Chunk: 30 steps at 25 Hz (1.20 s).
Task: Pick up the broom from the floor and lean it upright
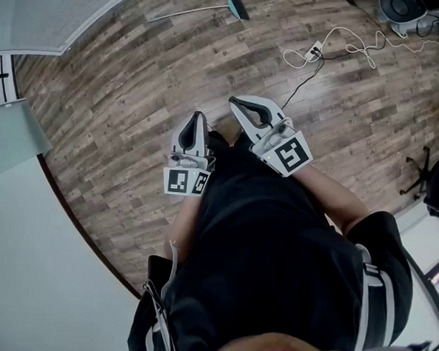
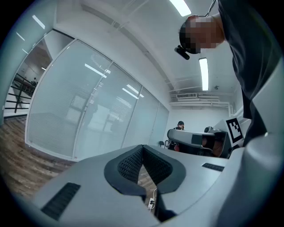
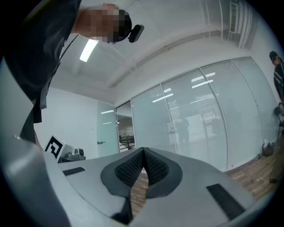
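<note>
The head view looks steeply down onto the brown wood-plank floor (image 1: pixel 126 121). Each gripper view sits directly behind its own jaws, on the left hand-held gripper (image 2: pixel 143 148) and the right hand-held gripper (image 3: pixel 143 151), facing level above that floor. All three views share the floor.

The floor (image 1: pixel 134 114) is made of brown wood boards. A white plug box (image 1: pixel 314 50) lies on it, near the top. A white wire (image 1: pixel 353 44) curls away from the box, and a thin black wire (image 1: pixel 303 83) runs down from it. A black chair leg stand (image 1: pixel 416 176) sits at the right side. A long glass wall (image 2: pixel 88 111) stands along the room. A bright long light (image 2: pixel 204 73) shines on the ceiling. Far off, a person (image 2: pixel 180 125) is at the back of the room.
</note>
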Each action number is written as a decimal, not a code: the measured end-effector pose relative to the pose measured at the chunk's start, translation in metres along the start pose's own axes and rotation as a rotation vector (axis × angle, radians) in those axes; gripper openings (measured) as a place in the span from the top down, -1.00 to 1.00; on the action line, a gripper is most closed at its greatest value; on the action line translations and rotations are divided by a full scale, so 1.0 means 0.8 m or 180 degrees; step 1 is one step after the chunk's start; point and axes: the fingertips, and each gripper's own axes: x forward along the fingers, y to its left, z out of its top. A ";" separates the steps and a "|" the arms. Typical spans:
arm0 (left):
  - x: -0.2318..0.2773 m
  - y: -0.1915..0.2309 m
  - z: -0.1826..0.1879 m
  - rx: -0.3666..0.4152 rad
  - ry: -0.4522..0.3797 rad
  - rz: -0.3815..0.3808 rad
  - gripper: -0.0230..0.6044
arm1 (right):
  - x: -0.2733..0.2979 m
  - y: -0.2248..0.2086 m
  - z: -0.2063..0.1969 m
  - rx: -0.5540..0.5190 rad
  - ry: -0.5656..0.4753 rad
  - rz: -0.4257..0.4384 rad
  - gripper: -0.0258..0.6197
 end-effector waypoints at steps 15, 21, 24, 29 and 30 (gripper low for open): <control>0.014 -0.030 -0.018 -0.0086 0.0052 -0.0097 0.86 | -0.026 -0.026 -0.021 -0.0205 0.0221 -0.0072 0.86; 0.020 -0.026 -0.017 -0.0038 0.0080 -0.0039 0.86 | -0.029 -0.039 -0.026 -0.0120 0.0235 -0.0101 0.86; 0.029 -0.022 -0.023 -0.0266 0.0099 -0.0021 0.86 | -0.038 -0.056 -0.034 0.0027 0.0298 -0.0203 0.86; 0.061 -0.011 -0.019 -0.0360 0.0084 -0.0058 0.86 | -0.038 -0.089 -0.035 -0.0004 0.0308 -0.0376 0.86; 0.068 -0.007 -0.016 -0.0341 0.0079 -0.0059 0.86 | -0.035 -0.095 -0.034 0.0012 0.0307 -0.0411 0.86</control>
